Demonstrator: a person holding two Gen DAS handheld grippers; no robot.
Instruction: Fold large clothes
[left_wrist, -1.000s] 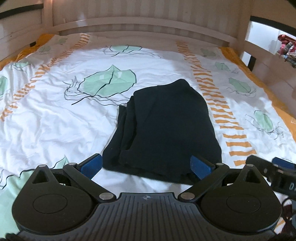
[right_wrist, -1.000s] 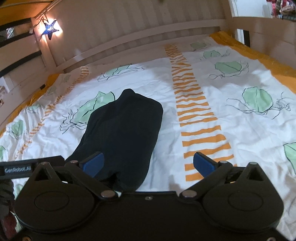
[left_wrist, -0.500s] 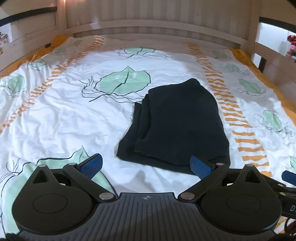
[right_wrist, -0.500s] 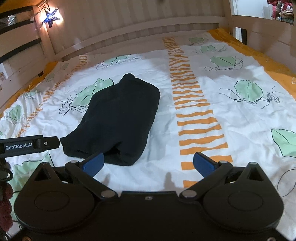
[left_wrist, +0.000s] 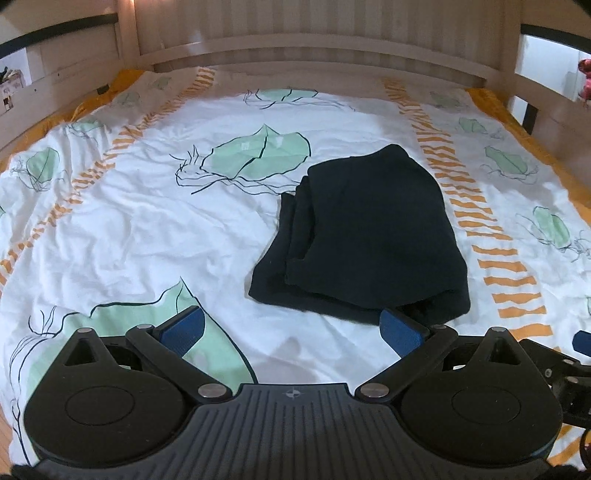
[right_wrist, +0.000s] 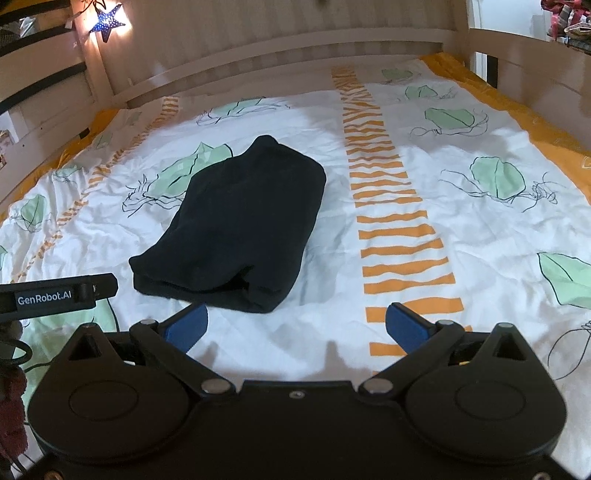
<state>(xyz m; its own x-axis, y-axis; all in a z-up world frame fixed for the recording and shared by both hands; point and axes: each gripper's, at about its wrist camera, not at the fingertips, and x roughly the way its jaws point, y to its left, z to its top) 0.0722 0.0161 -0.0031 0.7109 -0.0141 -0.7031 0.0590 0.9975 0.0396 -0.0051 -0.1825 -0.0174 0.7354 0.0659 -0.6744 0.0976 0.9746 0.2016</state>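
Observation:
A black garment (left_wrist: 369, 236) lies folded into a compact bundle on the white bed cover (left_wrist: 147, 229), with layered edges showing on its left side. In the right wrist view the same garment (right_wrist: 240, 225) sits left of an orange striped band. My left gripper (left_wrist: 291, 328) is open, hovering just short of the bundle's near edge, nothing between its blue pads. My right gripper (right_wrist: 297, 326) is also open and empty, a short way back from the bundle's near right corner. Neither gripper touches the cloth.
The bed cover carries green leaf prints and orange stripes (right_wrist: 391, 206). Wooden rails (left_wrist: 317, 44) enclose the bed at the back and sides. A lit star lamp (right_wrist: 107, 24) hangs at the back left. The other gripper's arm (right_wrist: 55, 295) shows at the left.
Both grippers have pulled back from the folded garment, so it now lies farther ahead. Both stayed open throughout. The garment itself has not moved.

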